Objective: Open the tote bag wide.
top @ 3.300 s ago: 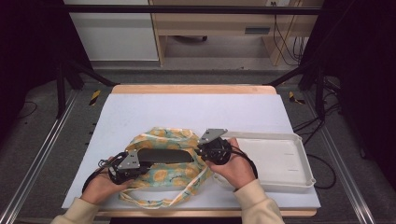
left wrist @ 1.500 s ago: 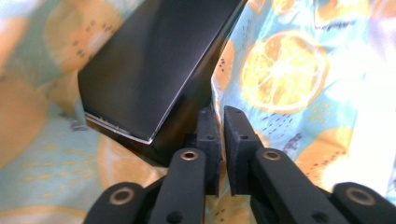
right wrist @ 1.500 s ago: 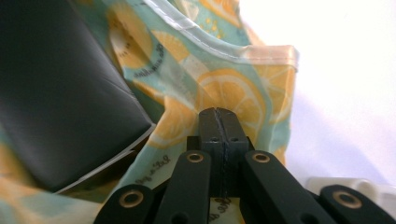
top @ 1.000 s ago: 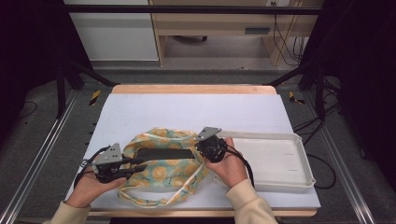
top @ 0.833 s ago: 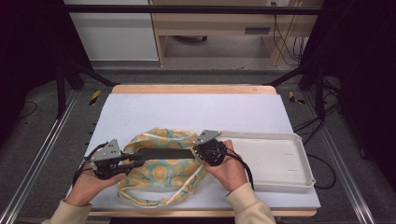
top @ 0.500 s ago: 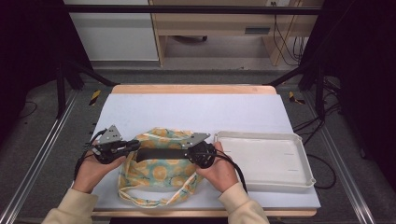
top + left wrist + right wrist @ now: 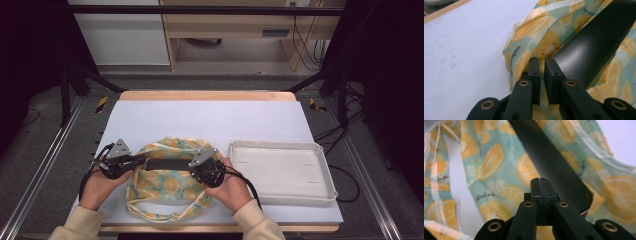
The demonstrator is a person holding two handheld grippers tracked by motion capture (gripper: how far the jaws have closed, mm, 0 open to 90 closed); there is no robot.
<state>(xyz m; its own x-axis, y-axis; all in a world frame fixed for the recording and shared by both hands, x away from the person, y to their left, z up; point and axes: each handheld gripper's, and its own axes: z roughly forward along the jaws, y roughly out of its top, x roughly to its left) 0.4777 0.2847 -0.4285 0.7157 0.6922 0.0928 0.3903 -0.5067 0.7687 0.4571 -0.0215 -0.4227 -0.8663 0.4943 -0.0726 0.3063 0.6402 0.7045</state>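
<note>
A cloth bag point(image 7: 170, 187) printed with orange slices lies bunched at the near middle of the table, with its handles toward the near edge. A flat black oblong point(image 7: 167, 164) lies in the bag's mouth. My left gripper point(image 7: 141, 160) is at the bag's left rim. In the left gripper view its jaws point(image 7: 542, 60) have just been closing and now pinch the cloth point(image 7: 536, 27) beside the black oblong point(image 7: 594, 47), with only a slit left between the pads. My right gripper point(image 7: 193, 171) is at the bag's right side. In the right gripper view it point(image 7: 541, 181) is shut, over cloth point(image 7: 486, 170) and the oblong point(image 7: 549, 157); no cloth shows between its pads.
A white tray point(image 7: 280, 146) stands at the right of the table, close to my right hand. The table has a pale mat point(image 7: 210, 120) and a wooden far edge. Dark frame posts and cables flank it.
My left gripper has moved away from the near edge, up to the bag's left rim. The right hand has slid left. The bag is bunched narrower between the two.
</note>
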